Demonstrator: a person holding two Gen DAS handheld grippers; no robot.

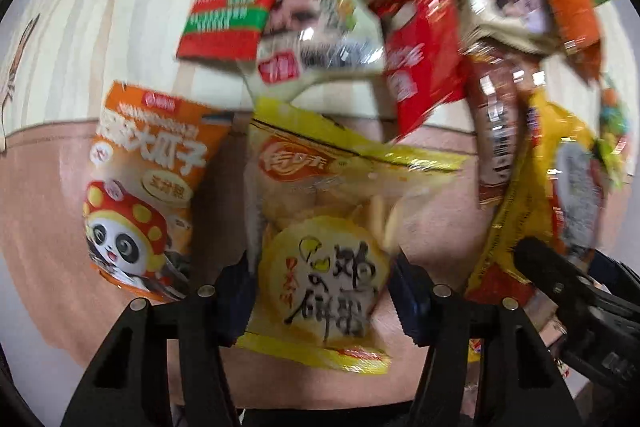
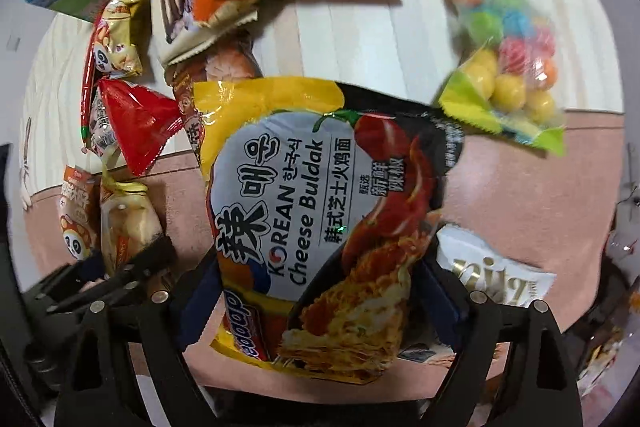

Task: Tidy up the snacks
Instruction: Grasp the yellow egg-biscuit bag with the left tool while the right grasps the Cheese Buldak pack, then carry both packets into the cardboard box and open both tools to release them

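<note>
In the left wrist view, our left gripper stands at the bottom centre, and a yellow cracker pack lies between its fingers. The pads seem to press on both sides of the pack, so we judge it gripped, though blur makes the contact hard to confirm. Its long axis runs up the frame, along the fingers. At the lower right edge we see part of the other gripper.

In the right wrist view, our right gripper has the noodle bag between its wide fingers, long axis also up the frame. The bag hides the pads, so we cannot tell if it is held.

Farther up, an orange seed bag, a red packet and a candy bag lie on the striped cloth. Labels there are blurred.
</note>
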